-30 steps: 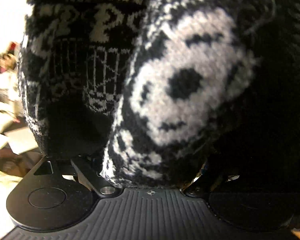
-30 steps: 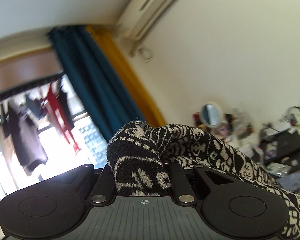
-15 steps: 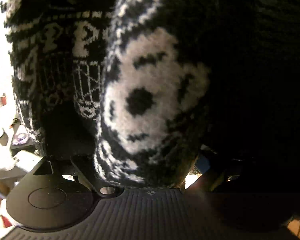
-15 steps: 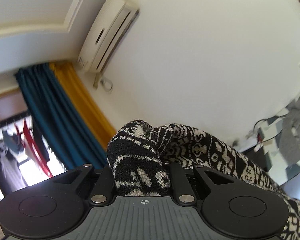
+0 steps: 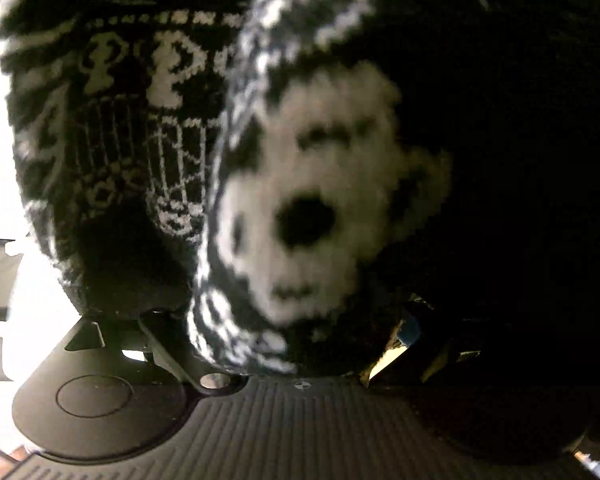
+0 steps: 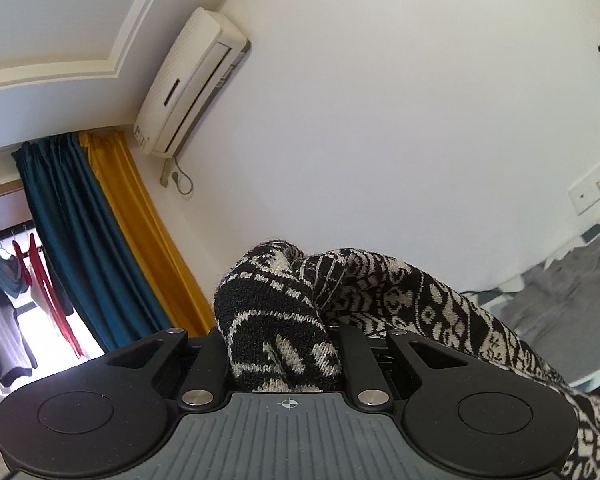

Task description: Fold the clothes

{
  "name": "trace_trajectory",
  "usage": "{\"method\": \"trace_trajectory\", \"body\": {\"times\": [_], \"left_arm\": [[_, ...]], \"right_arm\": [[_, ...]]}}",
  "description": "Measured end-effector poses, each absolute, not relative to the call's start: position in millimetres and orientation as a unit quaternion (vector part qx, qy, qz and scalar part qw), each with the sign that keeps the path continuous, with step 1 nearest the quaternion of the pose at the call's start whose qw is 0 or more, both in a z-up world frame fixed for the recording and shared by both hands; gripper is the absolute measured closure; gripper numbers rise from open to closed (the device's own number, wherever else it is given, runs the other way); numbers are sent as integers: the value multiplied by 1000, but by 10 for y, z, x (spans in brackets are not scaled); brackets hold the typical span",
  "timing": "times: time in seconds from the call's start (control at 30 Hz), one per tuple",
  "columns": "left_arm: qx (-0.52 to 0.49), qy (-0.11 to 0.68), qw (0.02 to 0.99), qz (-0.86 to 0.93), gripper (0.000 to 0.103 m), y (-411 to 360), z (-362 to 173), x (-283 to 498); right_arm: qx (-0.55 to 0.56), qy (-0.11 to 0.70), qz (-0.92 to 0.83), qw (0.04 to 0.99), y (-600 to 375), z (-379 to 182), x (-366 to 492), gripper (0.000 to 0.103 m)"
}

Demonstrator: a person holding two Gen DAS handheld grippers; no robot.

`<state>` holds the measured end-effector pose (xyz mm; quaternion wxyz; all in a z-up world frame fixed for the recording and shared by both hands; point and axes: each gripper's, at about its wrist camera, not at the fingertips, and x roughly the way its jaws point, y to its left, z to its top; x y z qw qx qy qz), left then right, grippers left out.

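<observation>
A black-and-white patterned knit sweater (image 5: 324, 200) fills the left wrist view, bunched right against the camera. My left gripper (image 5: 296, 344) is shut on a fold of it, and the fingertips are buried in the knit. In the right wrist view my right gripper (image 6: 282, 344) is shut on another bunch of the same sweater (image 6: 276, 320), held up high and pointing at the wall. The sweater trails off to the lower right (image 6: 480, 320).
A white wall with an air conditioner (image 6: 192, 80) and blue and yellow curtains (image 6: 100, 232) are ahead of the right gripper. Clothes hang on a rail (image 6: 16, 288) by the window at left. A grey garment (image 6: 572, 296) lies at right.
The right gripper has tilted further up and turned right, from the window toward the wall. The sweater has shifted in the left view, still gripped by both.
</observation>
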<state>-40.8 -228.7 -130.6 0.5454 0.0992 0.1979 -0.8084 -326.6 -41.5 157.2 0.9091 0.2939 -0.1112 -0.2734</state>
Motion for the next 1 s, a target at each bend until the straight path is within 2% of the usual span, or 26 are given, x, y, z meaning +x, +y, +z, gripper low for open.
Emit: {"method": "trace_trajectory", "body": {"times": [0.23,0.43,0.7,1.0], "left_arm": [[97,193,550,-807,10,-2745,-1355,-1172],[112,193,554,-802,10,-2987,-1494,-1375],[98,199,596,-772,10,-2941,-1641,-926],[67,211,703,-676,9,-2119,-1791,575]], "right_arm": [[293,-107,-241,919,-1043,1618,-4169,92],[300,-108,-247,915,-1299,1578,-4604,91],[299,-92,-192,930,-1527,1633,-4455,92],[320,-58,-49,944,-1533,1708,-3297,92]]}}
